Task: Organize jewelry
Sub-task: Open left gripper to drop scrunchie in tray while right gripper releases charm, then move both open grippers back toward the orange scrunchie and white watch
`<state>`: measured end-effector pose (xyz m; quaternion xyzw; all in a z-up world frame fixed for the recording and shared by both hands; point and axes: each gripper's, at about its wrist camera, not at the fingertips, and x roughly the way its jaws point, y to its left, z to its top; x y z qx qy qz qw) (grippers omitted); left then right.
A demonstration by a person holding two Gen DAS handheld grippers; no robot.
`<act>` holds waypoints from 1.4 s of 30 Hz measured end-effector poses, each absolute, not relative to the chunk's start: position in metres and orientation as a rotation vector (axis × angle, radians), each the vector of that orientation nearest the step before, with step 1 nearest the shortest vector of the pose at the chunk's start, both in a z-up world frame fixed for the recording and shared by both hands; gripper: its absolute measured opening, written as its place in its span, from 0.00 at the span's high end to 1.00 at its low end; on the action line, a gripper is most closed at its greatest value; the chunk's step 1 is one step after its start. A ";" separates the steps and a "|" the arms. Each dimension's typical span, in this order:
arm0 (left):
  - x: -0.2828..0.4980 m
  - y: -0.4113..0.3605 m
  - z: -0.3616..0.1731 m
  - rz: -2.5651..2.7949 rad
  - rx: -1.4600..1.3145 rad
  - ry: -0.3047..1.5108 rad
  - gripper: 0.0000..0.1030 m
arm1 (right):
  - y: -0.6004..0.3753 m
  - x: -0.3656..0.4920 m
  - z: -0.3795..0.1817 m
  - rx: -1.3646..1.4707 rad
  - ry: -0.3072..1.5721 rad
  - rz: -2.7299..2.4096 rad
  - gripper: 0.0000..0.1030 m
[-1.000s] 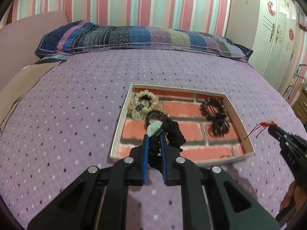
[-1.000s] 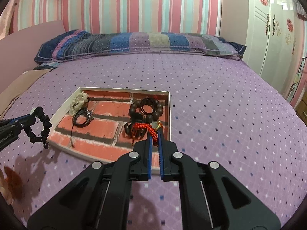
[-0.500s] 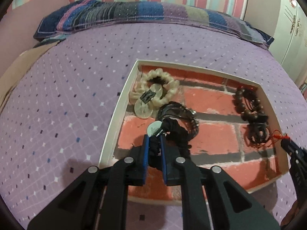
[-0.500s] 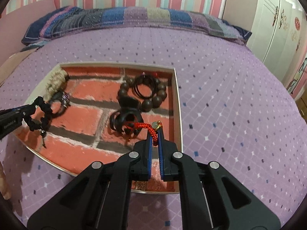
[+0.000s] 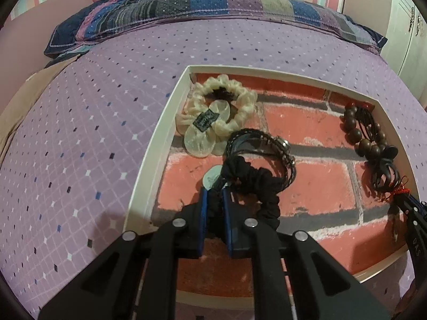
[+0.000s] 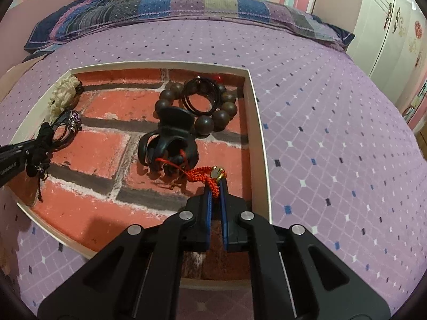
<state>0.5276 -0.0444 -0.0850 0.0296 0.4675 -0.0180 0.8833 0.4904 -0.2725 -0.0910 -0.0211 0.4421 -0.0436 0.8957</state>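
Both tools are hanging over the shallow white-rimmed tray (image 5: 149, 165) with the brick-patterned floor, which is lying on the purple bed (image 6: 333, 112), so the coming release turns on what sits straight below each one. In the left wrist view the left tool (image 5: 214, 190) is pinching a black scrunchie (image 5: 253, 178), which is drooping to the right of the tips over the tray's lower left part, just beside a black braided bracelet (image 5: 267, 140) and below a cream scrunchie (image 5: 226, 101) in the upper left corner. In the right wrist view the right tool (image 6: 215, 186) is clamping a red cord charm (image 6: 205, 173), whose cord is trailing up and left onto a black hair claw (image 6: 170, 136); a wooden bead bracelet (image 6: 213, 112) is lying above that, near the right rim.
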 end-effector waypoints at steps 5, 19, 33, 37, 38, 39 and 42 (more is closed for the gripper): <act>0.529 -0.047 -0.085 -0.031 0.077 0.974 0.88 | -0.272 0.492 -0.092 -0.040 0.917 -0.087 0.93; 0.515 -0.051 -0.064 0.013 0.111 0.953 0.44 | -0.265 0.481 -0.076 -0.065 0.883 -0.063 0.45; 0.449 -0.040 0.017 -0.028 0.090 0.846 0.18 | -0.271 0.421 -0.007 -0.094 0.754 -0.066 0.04; 0.414 -0.021 0.034 -0.047 0.071 0.826 0.16 | -0.265 0.390 0.004 -0.121 0.736 -0.059 0.04; 0.405 -0.015 0.037 -0.048 0.067 0.821 0.14 | -0.264 0.384 0.006 -0.122 0.732 -0.054 0.04; 0.398 -0.011 0.039 -0.045 0.064 0.817 0.13 | -0.263 0.375 0.007 -0.119 0.730 -0.047 0.04; 0.367 0.009 0.044 -0.044 0.065 0.798 0.12 | -0.258 0.348 0.012 -0.103 0.729 -0.017 0.04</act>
